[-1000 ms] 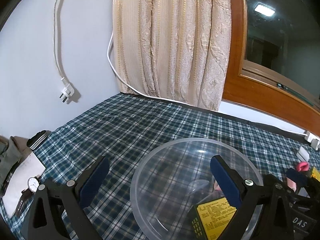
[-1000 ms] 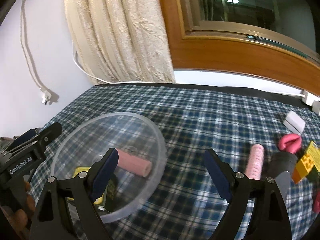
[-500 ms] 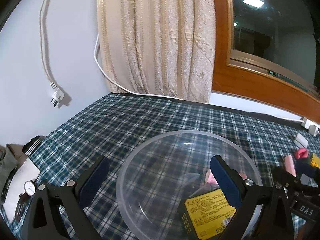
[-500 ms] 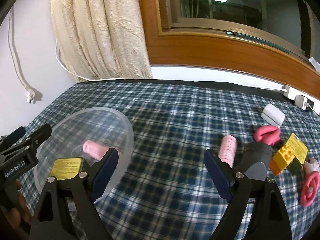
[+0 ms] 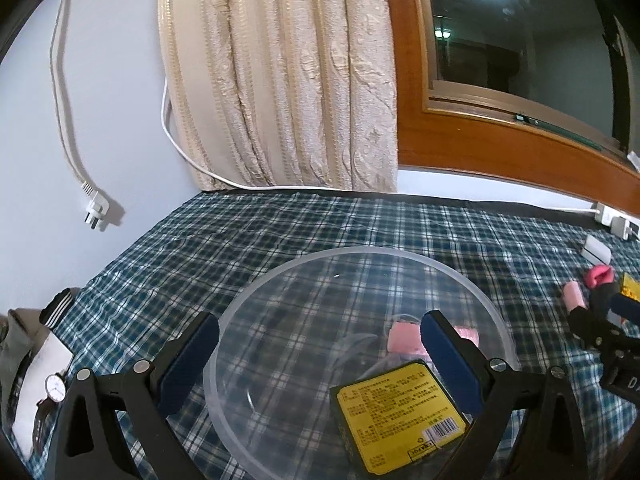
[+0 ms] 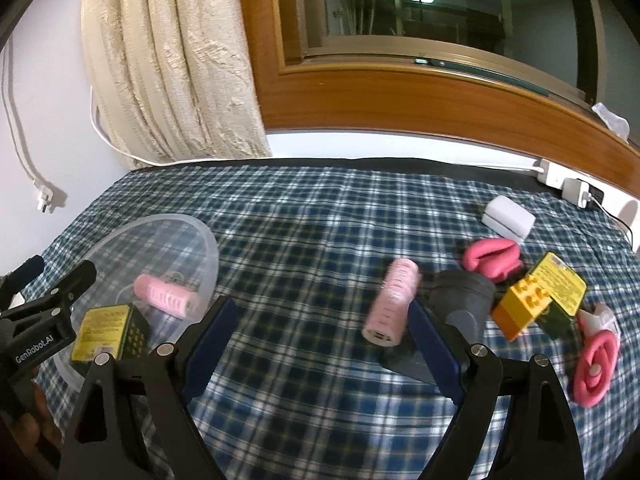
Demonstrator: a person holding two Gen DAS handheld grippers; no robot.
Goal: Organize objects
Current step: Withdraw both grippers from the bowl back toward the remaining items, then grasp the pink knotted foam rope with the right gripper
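Between the spread, empty fingers of the left gripper (image 5: 320, 354) sits a clear plastic bowl (image 5: 280, 292) on the plaid cloth (image 5: 248, 236), holding a yellow-labelled box (image 5: 400, 416) and a pink hair roller (image 5: 402, 338) close to the right finger. Ahead of the right gripper (image 6: 322, 332), whose fingers likewise stand wide apart and hold nothing, a second pink roller (image 6: 394, 300) lies just beyond its right finger. Further right of that finger lie a grey cylinder (image 6: 464, 296), a yellow-orange toy brick (image 6: 520, 306) and pink rings (image 6: 594, 364).

Clear round plastic bowl (image 6: 140, 236) on plaid cloth holds pink ribbed hair roller (image 6: 166, 296) and yellow-labelled black box (image 6: 106, 330). Second pink roller (image 6: 392, 302) lies outside, right.
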